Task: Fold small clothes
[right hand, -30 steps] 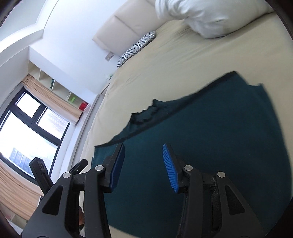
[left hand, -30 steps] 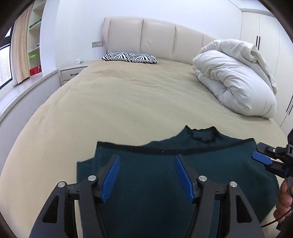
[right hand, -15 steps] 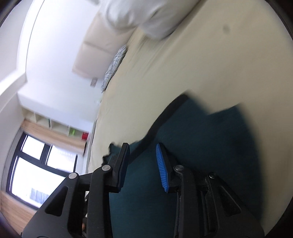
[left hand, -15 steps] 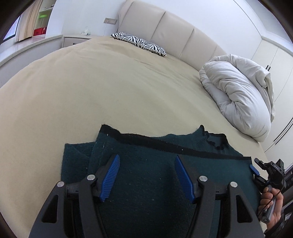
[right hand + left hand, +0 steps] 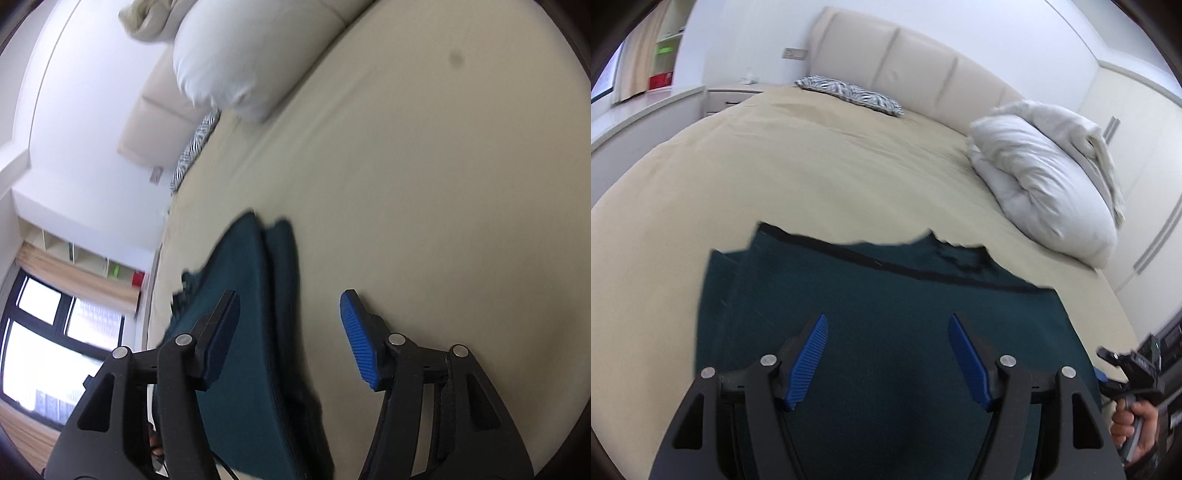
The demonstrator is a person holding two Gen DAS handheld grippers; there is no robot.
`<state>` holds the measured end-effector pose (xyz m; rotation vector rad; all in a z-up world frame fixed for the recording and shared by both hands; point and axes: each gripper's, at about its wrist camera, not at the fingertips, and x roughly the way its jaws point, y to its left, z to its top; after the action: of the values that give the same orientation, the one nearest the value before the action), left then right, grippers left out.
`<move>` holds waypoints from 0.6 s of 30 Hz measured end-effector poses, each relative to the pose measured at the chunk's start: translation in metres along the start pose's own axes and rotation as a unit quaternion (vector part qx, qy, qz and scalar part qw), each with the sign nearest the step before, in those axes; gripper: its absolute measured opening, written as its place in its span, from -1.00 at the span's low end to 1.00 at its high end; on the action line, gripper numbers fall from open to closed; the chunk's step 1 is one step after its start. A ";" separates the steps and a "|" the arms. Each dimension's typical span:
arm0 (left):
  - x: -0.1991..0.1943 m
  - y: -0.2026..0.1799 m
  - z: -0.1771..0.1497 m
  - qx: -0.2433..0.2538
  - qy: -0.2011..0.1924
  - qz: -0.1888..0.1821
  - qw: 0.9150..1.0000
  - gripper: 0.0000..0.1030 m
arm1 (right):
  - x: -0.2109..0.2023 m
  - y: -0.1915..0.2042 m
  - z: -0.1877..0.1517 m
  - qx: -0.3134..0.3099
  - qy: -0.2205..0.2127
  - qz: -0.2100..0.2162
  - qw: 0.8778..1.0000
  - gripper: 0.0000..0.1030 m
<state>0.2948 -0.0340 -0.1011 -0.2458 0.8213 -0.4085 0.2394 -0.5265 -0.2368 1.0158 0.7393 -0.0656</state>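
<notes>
A dark teal knit garment (image 5: 886,295) lies flat on the beige bed (image 5: 812,166), folded, with its collar at the far edge. My left gripper (image 5: 888,321) hovers over the garment's middle, its jaws opening and nothing between its blue pads. My right gripper (image 5: 290,299) is rolled sideways at the garment's (image 5: 240,295) right side edge. Its jaws are opening, and the layered edge lies between the fingers without either pad pressing on it. The left wrist view also shows the right gripper (image 5: 1102,365) at the far right, held by a hand (image 5: 1134,424).
A bunched white duvet (image 5: 1045,177) lies on the right side of the bed. A zebra-print pillow (image 5: 849,92) rests by the padded headboard (image 5: 905,62). A nightstand (image 5: 727,98) and shelves stand at the left, wardrobes (image 5: 1137,122) at the right.
The right gripper swung from over the garment's middle to its right edge, rolling further; its jaws narrowed, then widened. The left gripper shifted a little and opened slightly wider.
</notes>
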 end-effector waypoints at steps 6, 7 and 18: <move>0.007 -0.007 -0.028 -0.005 0.048 -0.007 0.999 0.36 | 0.023 0.009 -0.032 0.012 0.080 0.021 0.996 0.07; 0.011 -0.003 -0.030 -0.016 0.055 -0.009 0.998 0.35 | 0.028 0.015 -0.035 0.005 0.088 0.012 0.996 0.07; 0.017 0.009 -0.041 -0.007 0.071 -0.015 0.997 0.31 | 0.043 0.018 -0.054 0.099 0.101 0.034 0.989 -0.01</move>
<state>0.2772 -0.0358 -0.1424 -0.2446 0.9603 -0.4515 0.2506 -0.4622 -0.2651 1.2495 0.8941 0.0245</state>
